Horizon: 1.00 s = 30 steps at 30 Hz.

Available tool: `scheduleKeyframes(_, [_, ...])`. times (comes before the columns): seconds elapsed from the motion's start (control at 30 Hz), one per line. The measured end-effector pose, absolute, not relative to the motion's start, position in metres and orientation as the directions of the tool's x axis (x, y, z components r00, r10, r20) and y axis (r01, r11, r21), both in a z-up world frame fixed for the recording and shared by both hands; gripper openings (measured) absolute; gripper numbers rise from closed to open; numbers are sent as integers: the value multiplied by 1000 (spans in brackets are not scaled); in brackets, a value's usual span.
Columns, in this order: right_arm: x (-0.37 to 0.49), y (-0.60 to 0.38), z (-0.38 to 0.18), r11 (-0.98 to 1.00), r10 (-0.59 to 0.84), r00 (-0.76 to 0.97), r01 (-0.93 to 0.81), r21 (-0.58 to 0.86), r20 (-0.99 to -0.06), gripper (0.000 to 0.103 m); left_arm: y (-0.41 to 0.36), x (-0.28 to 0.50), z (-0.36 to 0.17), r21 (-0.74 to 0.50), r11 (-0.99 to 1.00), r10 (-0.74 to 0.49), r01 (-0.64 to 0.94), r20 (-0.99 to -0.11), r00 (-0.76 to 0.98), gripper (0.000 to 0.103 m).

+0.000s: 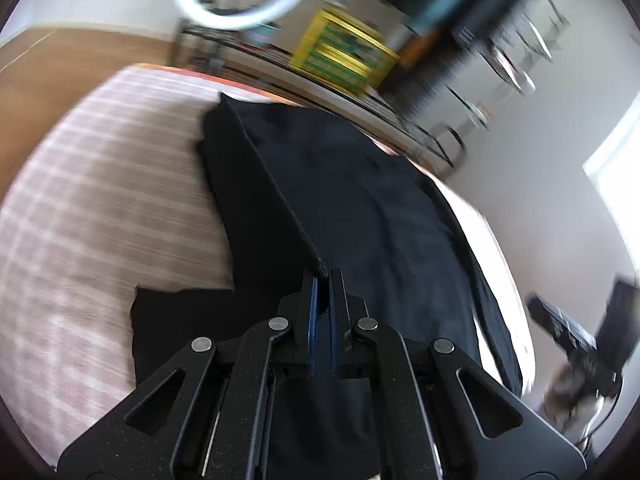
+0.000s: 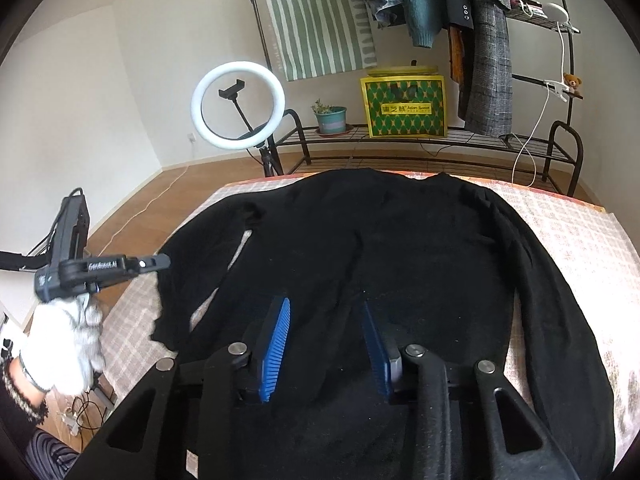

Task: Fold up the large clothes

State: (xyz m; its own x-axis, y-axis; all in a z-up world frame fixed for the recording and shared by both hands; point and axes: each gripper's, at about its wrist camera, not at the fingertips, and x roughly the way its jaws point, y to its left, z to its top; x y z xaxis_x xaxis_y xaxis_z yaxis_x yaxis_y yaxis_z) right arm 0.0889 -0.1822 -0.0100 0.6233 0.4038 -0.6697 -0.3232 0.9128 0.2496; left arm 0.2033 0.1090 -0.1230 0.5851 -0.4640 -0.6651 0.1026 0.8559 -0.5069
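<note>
Right wrist view, left to right: at 9 o'clock a white-gloved hand (image 2: 66,350) holds the left gripper (image 2: 160,261), whose tip meets the left edge of the black sweater (image 2: 400,248). The left wrist view is motion-blurred; there the left gripper (image 1: 324,274) is clenched, jaws nearly together, pinching a raised edge of the black sweater (image 1: 340,184) that runs taut from the tips toward 11 o'clock. The sweater lies spread over the checked pink bed cover (image 2: 580,240), filling the middle of the right wrist view, its neckline at 12 o'clock near the far edge of the bed and one sleeve running down the 3 o'clock side. The right gripper (image 2: 326,320) sits low at 6 o'clock over the sweater's body, jaws partly apart; its blue pads (image 2: 276,344) stand on either side of dark cloth, and whether they press on it cannot be told. Beyond the bed: a ring light (image 2: 238,104) at 11 o'clock, a potted plant (image 2: 331,117) and yellow-green box (image 2: 403,107) at 12 o'clock, hanging clothes (image 2: 484,40) at 1 o'clock.
</note>
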Motion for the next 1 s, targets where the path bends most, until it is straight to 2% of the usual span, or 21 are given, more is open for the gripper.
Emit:
scheduleKeyframes(0.17, [94,-181,-12,912,406,616,-316,261,-675,35,55,201,-145,-468,866,-491,176,-727,481,2])
scheduleKeyframes(0.4, [101,-179,-15,908,415,604,-317,273,-681,35,39,203,-157,-433,882,-468,183,-773,428,2])
scheduleKeyframes(0.43, [102,-179,-15,907,418,600,-316,278,-682,35,37,200,-157,-424,885,-464,191,-780,421,7])
scheduleKeyframes(0.5, [105,-178,-16,907,420,594,-308,288,-686,35,40,196,-152,-425,881,-473,210,-785,400,23])
scheduleKeyframes(0.53, [105,-178,-16,906,421,592,-305,293,-687,36,44,190,-149,-424,879,-476,216,-781,404,35])
scheduleKeyframes(0.57, [106,-178,-16,905,424,589,-302,299,-687,36,50,183,-142,-419,881,-473,221,-773,423,41])
scheduleKeyframes(0.67, [104,-178,-15,901,434,586,-302,312,-684,36,74,173,-132,-368,911,-409,183,-766,496,51])
scheduleKeyframes(0.83, [100,-172,-14,892,451,578,-323,317,-680,36,149,178,-157,-382,920,-282,-90,-805,522,53])
scheduleKeyframes(0.93, [98,-164,-13,889,456,576,-341,307,-678,37,172,187,-187,-353,920,-238,-170,-848,474,53])
scheduleKeyframes(1.0, [98,-160,-15,888,456,572,-347,303,-681,38,180,195,-204,-376,905,-259,-200,-858,443,53])
